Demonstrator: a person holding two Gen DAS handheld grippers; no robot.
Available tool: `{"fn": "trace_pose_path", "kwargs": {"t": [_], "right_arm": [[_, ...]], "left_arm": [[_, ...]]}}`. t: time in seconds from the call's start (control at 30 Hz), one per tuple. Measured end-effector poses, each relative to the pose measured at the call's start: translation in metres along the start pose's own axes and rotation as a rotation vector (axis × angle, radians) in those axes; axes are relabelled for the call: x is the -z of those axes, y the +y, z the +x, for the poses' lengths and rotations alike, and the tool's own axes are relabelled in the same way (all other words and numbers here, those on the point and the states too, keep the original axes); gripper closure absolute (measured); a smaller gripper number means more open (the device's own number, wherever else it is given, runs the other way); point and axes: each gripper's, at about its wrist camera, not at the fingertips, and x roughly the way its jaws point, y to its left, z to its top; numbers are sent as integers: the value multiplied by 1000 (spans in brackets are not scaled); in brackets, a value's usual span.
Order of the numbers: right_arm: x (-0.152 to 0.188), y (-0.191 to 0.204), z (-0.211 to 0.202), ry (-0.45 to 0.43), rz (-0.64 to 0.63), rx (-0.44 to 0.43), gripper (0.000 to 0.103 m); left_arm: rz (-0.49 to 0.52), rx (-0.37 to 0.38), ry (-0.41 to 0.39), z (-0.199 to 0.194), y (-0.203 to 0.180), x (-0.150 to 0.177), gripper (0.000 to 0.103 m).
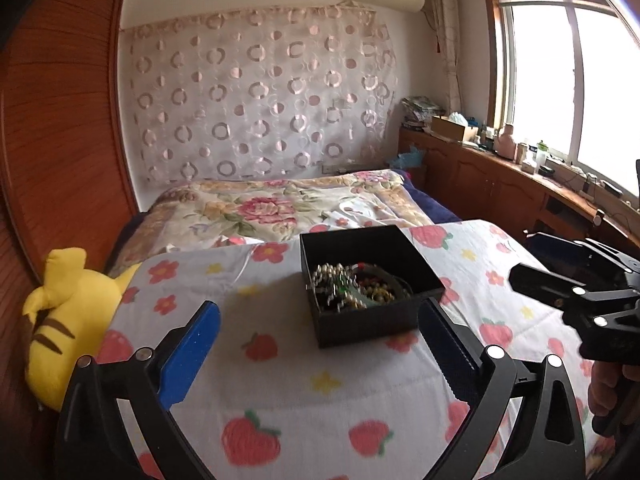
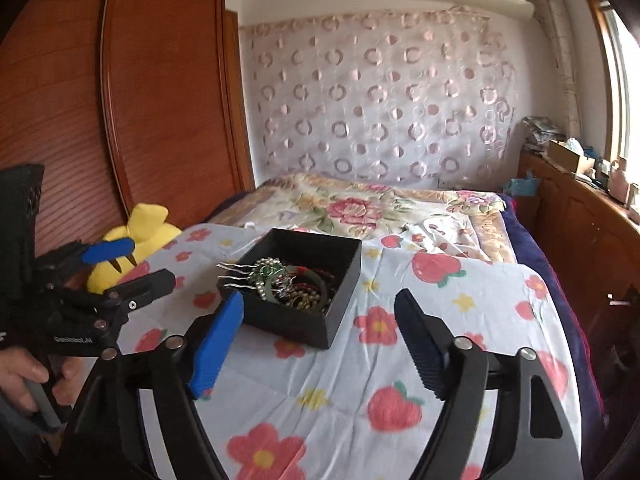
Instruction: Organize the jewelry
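A black open box (image 1: 400, 256) sits on a strawberry-print cloth (image 1: 304, 392) and also shows in the right wrist view (image 2: 320, 252). Inside lies a tangle of jewelry (image 1: 356, 286): beads, a green bangle and a silver hair comb (image 2: 240, 276). My left gripper (image 1: 320, 328) is open and empty, just short of the box's near wall. My right gripper (image 2: 320, 328) is open and empty, also just before the box. Each gripper shows in the other's view, the right one (image 1: 576, 292) at the right, the left one (image 2: 116, 272) at the left.
A yellow plush toy (image 1: 68, 320) lies at the cloth's left edge by a wooden wardrobe (image 1: 60, 120). A floral quilt (image 1: 272, 208) covers the bed behind. A cluttered wooden cabinet (image 1: 500, 172) runs under the window on the right.
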Motion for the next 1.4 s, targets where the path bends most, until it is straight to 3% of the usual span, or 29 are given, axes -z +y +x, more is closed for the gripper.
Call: {"fn": "trace_pose_path", "kwargs": {"t": [0.27, 0.4, 0.7, 1.4], "right_arm": [[26, 7, -49, -80, 53, 57, 2], [32, 8, -61, -100, 58, 98, 2], [37, 11, -66, -112, 61, 103, 2], [40, 11, -69, -116, 65, 128, 2]], "left_arm": [[-50, -21, -16, -38, 1, 22, 8], [-64, -39, -25, -51, 6, 30, 8], [-57, -73, -34, -64, 6, 33, 8], [-49, -66, -53, -74, -2, 37, 8]]}}
